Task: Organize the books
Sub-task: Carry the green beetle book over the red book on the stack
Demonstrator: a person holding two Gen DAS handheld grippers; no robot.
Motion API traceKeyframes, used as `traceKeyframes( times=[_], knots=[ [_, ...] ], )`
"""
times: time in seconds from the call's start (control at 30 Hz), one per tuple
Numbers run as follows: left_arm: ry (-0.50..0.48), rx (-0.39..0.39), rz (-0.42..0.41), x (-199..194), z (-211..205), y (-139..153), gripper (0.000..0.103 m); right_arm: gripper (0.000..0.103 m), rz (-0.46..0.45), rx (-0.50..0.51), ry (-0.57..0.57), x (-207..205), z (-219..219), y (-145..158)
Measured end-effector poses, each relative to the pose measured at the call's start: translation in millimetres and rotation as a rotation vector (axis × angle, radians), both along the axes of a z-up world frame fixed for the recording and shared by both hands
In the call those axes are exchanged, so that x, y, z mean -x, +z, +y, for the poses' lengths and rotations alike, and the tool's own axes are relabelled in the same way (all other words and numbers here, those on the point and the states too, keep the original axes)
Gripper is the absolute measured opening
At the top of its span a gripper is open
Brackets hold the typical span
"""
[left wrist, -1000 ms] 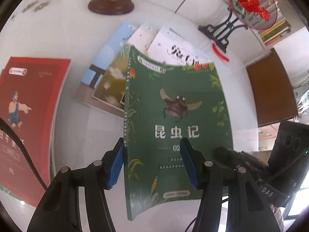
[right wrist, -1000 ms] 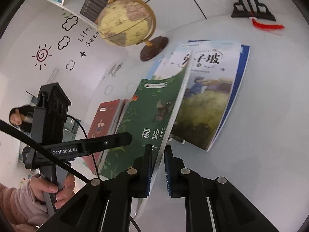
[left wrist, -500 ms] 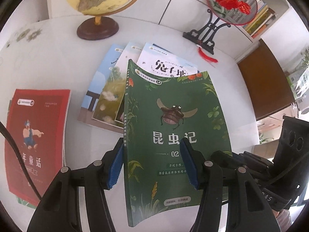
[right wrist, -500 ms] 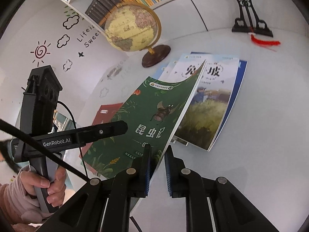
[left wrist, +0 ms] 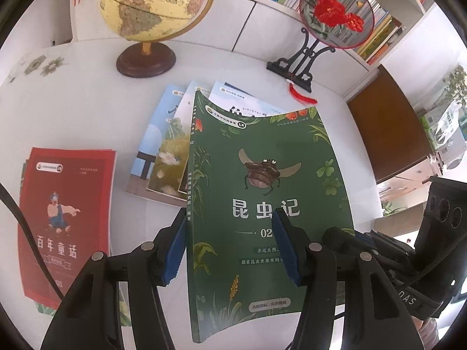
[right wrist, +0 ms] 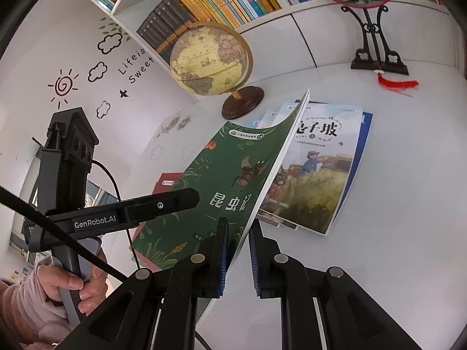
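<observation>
A green book (left wrist: 262, 175) with a beetle on its cover hangs tilted above the white table, its far corner curling. My right gripper (right wrist: 238, 233) is shut on the near edge of the green book (right wrist: 233, 180). My left gripper (left wrist: 230, 233) is open just over the cover, one pad beside the spine, the other above the title. One of its fingers (right wrist: 163, 204) crosses in front of the cover in the right wrist view. A fanned stack of books (left wrist: 163, 157) lies flat below, a harvest-scene cover (right wrist: 321, 175) on top. A red book (left wrist: 64, 218) lies to the left.
A globe (left wrist: 151, 3) and a round red-flower fan on a black stand (left wrist: 335, 14) stand at the back of the table (right wrist: 408, 204). Full bookshelves (right wrist: 221, 3) line the wall behind. A hand in a pink sleeve (right wrist: 67, 285) holds the left gripper's handle.
Both grippers have risen, and the green book has gone up with the right one. The table's books look smaller, and more of the globe and shelves shows.
</observation>
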State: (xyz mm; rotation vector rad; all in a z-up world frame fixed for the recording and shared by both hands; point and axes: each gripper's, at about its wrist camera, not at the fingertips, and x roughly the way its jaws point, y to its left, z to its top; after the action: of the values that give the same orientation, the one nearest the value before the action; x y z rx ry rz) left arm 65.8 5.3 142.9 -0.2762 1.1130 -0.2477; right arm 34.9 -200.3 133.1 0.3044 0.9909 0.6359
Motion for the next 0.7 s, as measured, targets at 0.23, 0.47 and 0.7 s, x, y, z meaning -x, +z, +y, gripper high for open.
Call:
traceKeyframes(
  times=[0.23, 0.47, 0.7],
  knots=[
    [-0.012, -0.017, -0.044, 4.9, 12.6, 17.2, 0.053, 0.014, -0.034, -0.004, -0.01, 7.2, 16.5, 16.0],
    [0.002, -0.017, -0.079, 14.0, 39.6, 30.3, 0.053, 0.014, -0.049, -0.02, -0.007, 10.7, 40.6, 23.0],
    [0.066, -0.005, -0.108, 24.2, 84.4, 38.8, 0.053, 0.015, -0.068, -0.023, 0.041, 12.3, 83.3, 29.8]
  ],
)
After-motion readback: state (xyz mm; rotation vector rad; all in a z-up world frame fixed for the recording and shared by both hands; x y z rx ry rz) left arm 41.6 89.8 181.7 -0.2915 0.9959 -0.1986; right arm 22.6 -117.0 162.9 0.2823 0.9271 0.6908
